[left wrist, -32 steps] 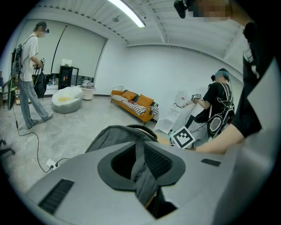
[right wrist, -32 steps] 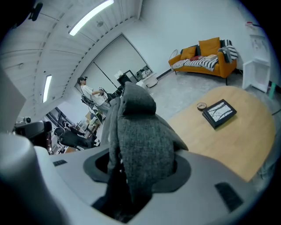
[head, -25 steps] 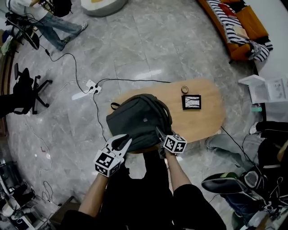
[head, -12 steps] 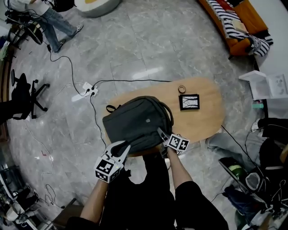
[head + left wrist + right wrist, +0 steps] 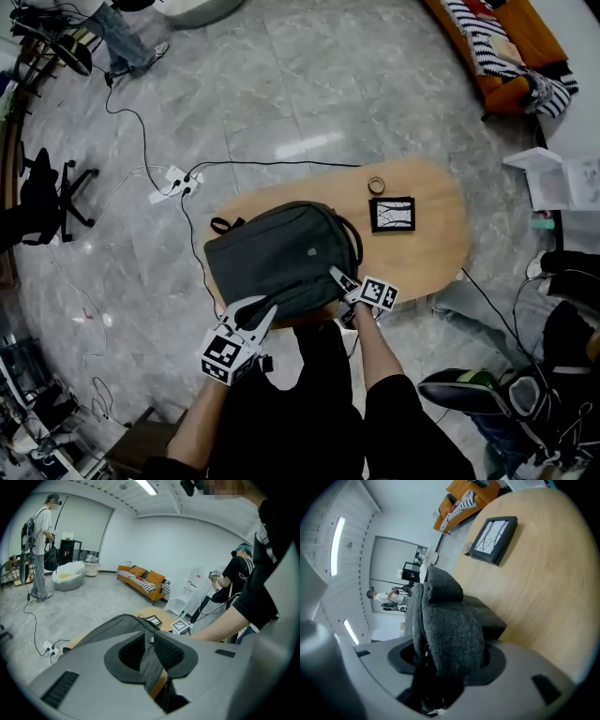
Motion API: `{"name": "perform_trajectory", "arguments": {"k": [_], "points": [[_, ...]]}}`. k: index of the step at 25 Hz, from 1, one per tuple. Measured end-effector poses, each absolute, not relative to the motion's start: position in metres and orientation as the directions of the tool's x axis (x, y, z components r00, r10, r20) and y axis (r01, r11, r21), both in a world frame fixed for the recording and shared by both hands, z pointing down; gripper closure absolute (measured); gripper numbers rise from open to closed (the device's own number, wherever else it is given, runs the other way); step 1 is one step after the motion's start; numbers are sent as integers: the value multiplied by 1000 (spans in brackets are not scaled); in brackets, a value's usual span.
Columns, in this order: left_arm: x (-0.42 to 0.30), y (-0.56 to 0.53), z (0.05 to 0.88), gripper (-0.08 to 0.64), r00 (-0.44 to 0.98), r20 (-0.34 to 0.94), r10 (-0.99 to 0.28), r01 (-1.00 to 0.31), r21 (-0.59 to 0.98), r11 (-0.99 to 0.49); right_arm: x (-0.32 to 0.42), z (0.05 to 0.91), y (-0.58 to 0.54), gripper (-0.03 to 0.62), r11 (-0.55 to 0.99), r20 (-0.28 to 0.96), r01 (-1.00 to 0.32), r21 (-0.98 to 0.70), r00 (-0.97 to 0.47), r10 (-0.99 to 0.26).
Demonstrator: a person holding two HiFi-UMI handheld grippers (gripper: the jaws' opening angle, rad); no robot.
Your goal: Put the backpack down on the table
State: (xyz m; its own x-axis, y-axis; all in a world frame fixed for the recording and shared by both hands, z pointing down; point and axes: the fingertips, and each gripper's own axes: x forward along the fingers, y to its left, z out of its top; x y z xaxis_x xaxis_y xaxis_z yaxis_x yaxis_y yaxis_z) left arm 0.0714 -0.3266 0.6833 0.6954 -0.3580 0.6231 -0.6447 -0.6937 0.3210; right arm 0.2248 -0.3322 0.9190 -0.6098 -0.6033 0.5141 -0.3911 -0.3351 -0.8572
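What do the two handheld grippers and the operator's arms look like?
The left gripper and right gripper have pale grey bodies, each with a white cube of black square markers. Their fingers carry black ribbed pads. The person wears black short sleeves.

We view from head height, steeply down onto the oval light-wood table [image 5: 441, 244]. The cameras on the left gripper [image 5: 258, 311] and right gripper [image 5: 337, 278] sit close behind their jaws — looking low across the tabletop. All three views share the dark grey fabric backpack [image 5: 277, 258] and the black-framed square picture [image 5: 392, 214].
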Motion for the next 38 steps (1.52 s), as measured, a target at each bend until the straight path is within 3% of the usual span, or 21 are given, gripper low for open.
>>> {"name": "perform_trajectory", "arguments": {"k": [8,25,30,34,38], "points": [[78,-318,696,491,682,641,-351,-657,326,-680,246,958,-309,314,-454,507,-258,-853,-622,-597],[95,-305,674,491,729,611,-309,-603,358,-713,295,937,-250,304,-527,666,-412,-743,-533,-522],[94,-299,655,491,768,579,-276,-546,364,-755,290,895,-241,390,-477,638,-424,-770,-503,-583],[78,-293,639,491,784,563,-262,-507,335,-794,271,857,-240,529,-425,603,-436,-793,-461,-651],[54,-288,621,491,791,540,-288,-512,328,-794,227,823,-236,555,-385,586,-454,-804,-489,-647]]}}
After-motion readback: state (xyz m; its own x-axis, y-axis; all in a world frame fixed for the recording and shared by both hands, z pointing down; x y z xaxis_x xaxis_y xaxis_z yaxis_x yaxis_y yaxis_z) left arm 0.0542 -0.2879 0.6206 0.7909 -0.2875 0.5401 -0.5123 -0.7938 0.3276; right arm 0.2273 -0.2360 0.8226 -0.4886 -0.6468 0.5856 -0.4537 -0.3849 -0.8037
